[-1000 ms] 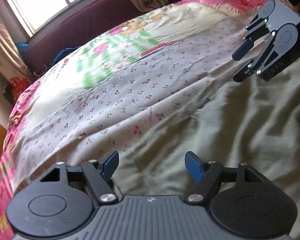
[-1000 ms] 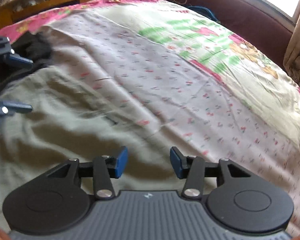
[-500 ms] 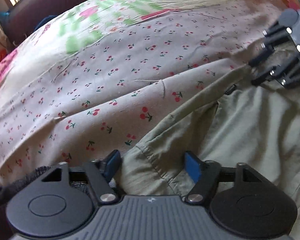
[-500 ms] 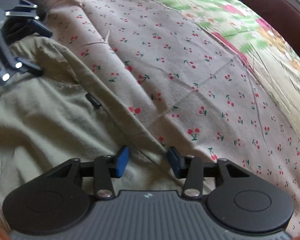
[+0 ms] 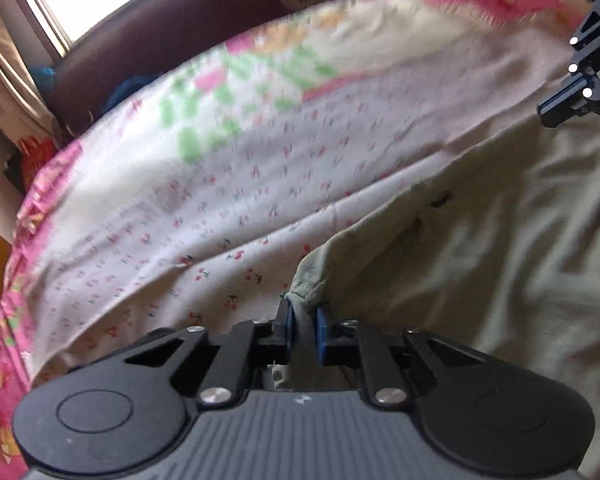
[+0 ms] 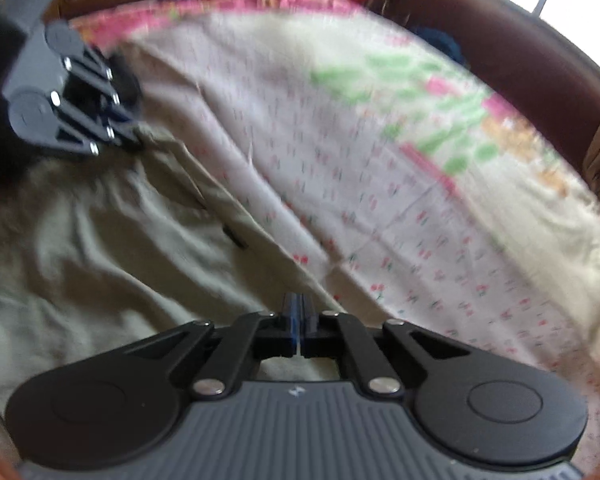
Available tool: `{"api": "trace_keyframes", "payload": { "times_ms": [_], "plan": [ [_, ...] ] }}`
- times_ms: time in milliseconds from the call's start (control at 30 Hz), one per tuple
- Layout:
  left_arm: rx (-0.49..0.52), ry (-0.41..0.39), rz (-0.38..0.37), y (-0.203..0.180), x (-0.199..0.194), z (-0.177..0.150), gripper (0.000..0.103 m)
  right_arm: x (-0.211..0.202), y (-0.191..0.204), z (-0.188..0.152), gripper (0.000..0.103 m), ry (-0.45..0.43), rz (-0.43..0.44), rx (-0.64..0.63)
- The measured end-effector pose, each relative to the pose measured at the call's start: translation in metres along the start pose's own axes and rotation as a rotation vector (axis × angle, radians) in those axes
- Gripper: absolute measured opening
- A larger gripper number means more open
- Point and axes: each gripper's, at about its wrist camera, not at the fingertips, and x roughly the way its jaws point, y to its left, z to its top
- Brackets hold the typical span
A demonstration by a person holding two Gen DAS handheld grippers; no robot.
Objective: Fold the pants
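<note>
Left tool (image 5: 303, 330), jaws just closed, pinches the olive pants' (image 5: 500, 248) hem corner; right tool (image 6: 298, 326), at two o'clock, clamps their edge, ready to fold them across the bed (image 5: 220, 160).

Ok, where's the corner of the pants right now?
In the left wrist view, bottom centre: the pants corner is pinched in the left tongs, beside the cherry-print sheet.

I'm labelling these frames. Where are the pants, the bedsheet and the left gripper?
pants (image 5: 500, 248): left wrist view, on the olive cloth.
bedsheet (image 5: 228, 200): left wrist view, on the cherry print.
left gripper (image 5: 303, 330): left wrist view, between its fingers, closed on the pants' edge.
</note>
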Motion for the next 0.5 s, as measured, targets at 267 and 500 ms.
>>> {"api": "trace_keyframes", "payload": {
  "times_ms": [267, 500],
  "plan": [
    [-0.008, -0.121, -0.068, -0.055, -0.109, -0.069, 0.027, -0.062, 0.048, -0.039, 0.012, -0.053, -0.039, -0.11],
    [-0.068, -0.126, -0.086, -0.068, -0.116, -0.094, 0.027, -0.039, 0.083, -0.071, 0.054, 0.058, -0.089, -0.351]
  ]
}}
